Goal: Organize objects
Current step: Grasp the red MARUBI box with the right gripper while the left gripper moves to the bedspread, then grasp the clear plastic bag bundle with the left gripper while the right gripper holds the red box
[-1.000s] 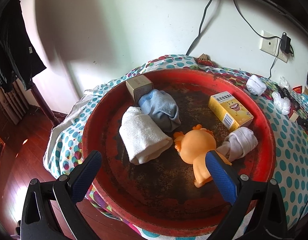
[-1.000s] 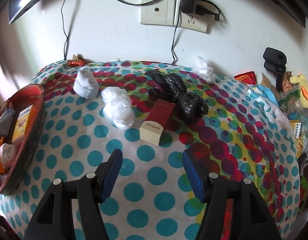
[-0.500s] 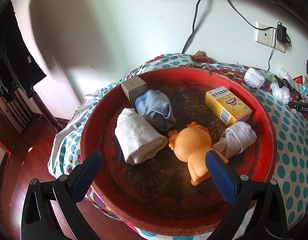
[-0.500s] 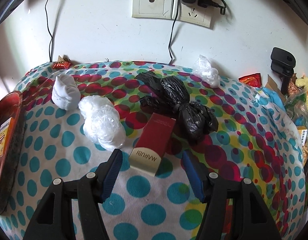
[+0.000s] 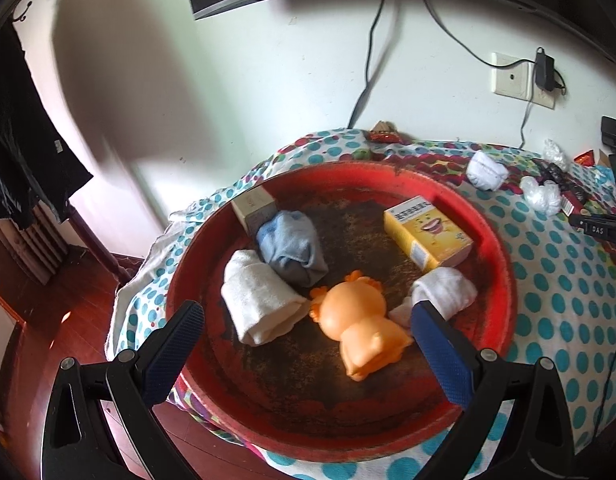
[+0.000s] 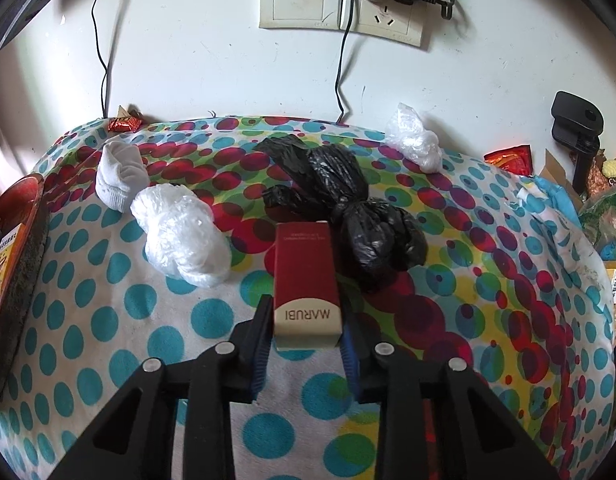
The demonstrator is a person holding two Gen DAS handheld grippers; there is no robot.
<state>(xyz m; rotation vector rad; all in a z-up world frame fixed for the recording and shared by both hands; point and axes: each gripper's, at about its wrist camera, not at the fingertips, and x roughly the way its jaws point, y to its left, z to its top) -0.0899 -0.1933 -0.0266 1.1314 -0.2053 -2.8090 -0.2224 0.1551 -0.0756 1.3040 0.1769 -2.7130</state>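
Observation:
My right gripper (image 6: 306, 332) is shut on the near end of a red MARUBI box (image 6: 305, 276) that lies on the dotted cloth. Beside the box lie a clear plastic bundle (image 6: 180, 236), a white sock (image 6: 120, 178), knotted black bags (image 6: 348, 204) and a second clear bundle (image 6: 416, 144). My left gripper (image 5: 308, 356) is open and empty above a round red tray (image 5: 504, 276). The tray holds an orange toy duck (image 5: 356, 320), a white rolled towel (image 5: 256, 300), a blue cloth (image 5: 292, 246), a yellow box (image 5: 426, 232), a beige box (image 5: 254, 206) and a white sock (image 5: 448, 290).
The cloth-covered table (image 6: 108, 320) stands against a white wall with sockets (image 6: 340, 0) and hanging cables. The red tray's edge (image 6: 16, 256) shows at the left of the right wrist view. Snack packets and clutter (image 6: 600, 200) crowd the right side. Wooden floor (image 5: 40, 320) lies left of the table.
My right gripper moved forward to the red box and closed on its near end. The left gripper pulled back and up from the tray, still open.

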